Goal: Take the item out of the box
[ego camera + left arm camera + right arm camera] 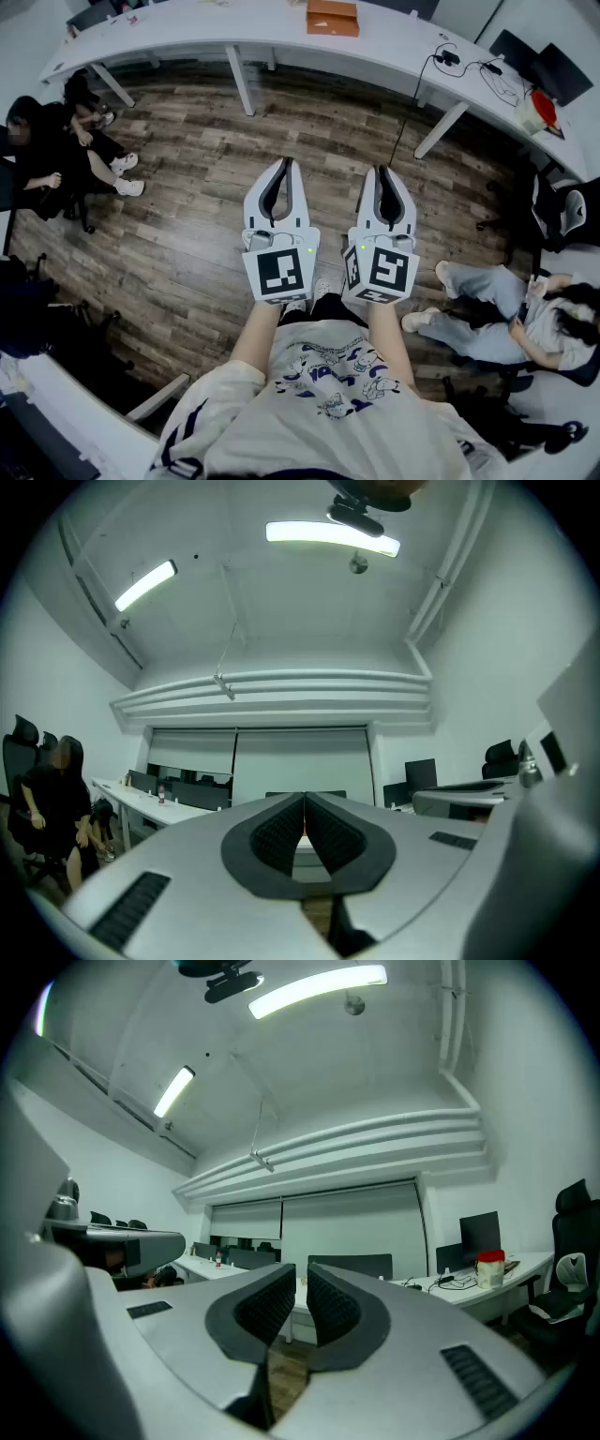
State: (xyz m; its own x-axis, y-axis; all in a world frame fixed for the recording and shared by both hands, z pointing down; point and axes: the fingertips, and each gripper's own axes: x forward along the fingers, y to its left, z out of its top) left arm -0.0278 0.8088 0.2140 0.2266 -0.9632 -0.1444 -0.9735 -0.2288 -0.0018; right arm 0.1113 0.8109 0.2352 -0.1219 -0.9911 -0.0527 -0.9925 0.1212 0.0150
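An orange box (333, 17) lies on the curved white table (216, 33) at the far side of the room, well beyond both grippers. My left gripper (284, 162) is held out over the wooden floor, its jaws shut with nothing between them; in the left gripper view (306, 803) the ribbed pads meet. My right gripper (386, 171) is beside it, level and parallel, also shut and empty; in the right gripper view (302, 1274) only a thin slit shows between the pads. Both gripper cameras look across the room at desks and a ceiling. What is inside the box is hidden.
A person sits at the left (56, 150) and another at the right (525, 314), each on an office chair. Table legs (241, 82) stand ahead. A red-lidded container (542, 108), cables (464, 66) and a monitor (553, 66) are on the table's right end.
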